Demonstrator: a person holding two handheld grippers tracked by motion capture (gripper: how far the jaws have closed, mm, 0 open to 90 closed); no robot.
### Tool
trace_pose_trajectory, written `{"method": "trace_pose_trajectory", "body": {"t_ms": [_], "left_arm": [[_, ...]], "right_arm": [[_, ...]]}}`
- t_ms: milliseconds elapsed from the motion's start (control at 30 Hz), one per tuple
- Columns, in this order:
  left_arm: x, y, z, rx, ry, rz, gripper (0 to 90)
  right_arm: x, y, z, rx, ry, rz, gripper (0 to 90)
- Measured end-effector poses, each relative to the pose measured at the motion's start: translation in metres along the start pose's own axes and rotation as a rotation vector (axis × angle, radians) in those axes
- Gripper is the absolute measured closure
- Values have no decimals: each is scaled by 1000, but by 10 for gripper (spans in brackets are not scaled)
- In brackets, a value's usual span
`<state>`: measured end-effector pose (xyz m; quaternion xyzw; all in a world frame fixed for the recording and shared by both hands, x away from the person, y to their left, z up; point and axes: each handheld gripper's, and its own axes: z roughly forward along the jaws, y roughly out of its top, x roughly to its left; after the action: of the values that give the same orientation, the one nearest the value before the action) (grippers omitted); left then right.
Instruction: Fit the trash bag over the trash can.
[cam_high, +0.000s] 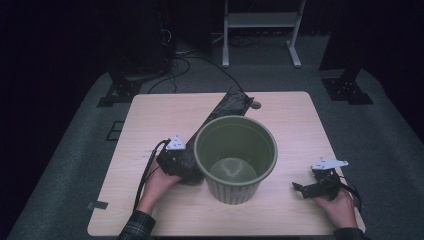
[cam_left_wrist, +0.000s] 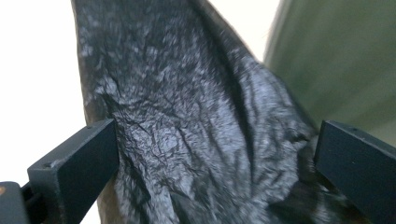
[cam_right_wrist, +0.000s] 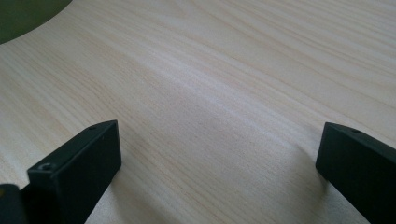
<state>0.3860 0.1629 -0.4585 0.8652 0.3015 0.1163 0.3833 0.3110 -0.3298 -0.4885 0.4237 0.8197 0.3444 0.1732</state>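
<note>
High view: fixed above the person's side, facing forward and down; takes in the whole table (cam_high: 150, 110), the floor beyond it, and both forearms entering from the bottom edge.

Left gripper view: rides on the left gripper (cam_high: 187, 172), looks along its jaws, very close to the black bag (cam_left_wrist: 187, 130), with the green bin (cam_left_wrist: 336, 60) wall at right; both also appear in the high view, bag (cam_high: 225, 107) left of bin (cam_high: 235, 155).

Right gripper view: rides on the right gripper (cam_high: 298, 190), low over the tabletop (cam_right_wrist: 224, 93), at close range; a corner of the bin (cam_right_wrist: 23, 16) lies upper left.
</note>
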Motion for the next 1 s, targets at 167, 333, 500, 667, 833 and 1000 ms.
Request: {"method": "trace_pose_trajectory", "body": {"t_ms": [167,333,500,667,833,1000], "left_arm": [[2,-2,14,51,21,7,0],[1,-5,19,97,38,33,55],[0,-5,14,74,18,50,261],[1,-6,8,67,-13,44,598],[2,-7,5,80,-40,46,875],[-3,-9,1,83,-62,54,879]], "right_arm": [[0,0,0,0,0,1,0],[0,0,0,0,0,1,0],[0,0,0,0,1,0,0],[0,0,0,0,1,1,0],[0,0,0,0,1,2,0],[0,0,0,0,0,1,0]]}}
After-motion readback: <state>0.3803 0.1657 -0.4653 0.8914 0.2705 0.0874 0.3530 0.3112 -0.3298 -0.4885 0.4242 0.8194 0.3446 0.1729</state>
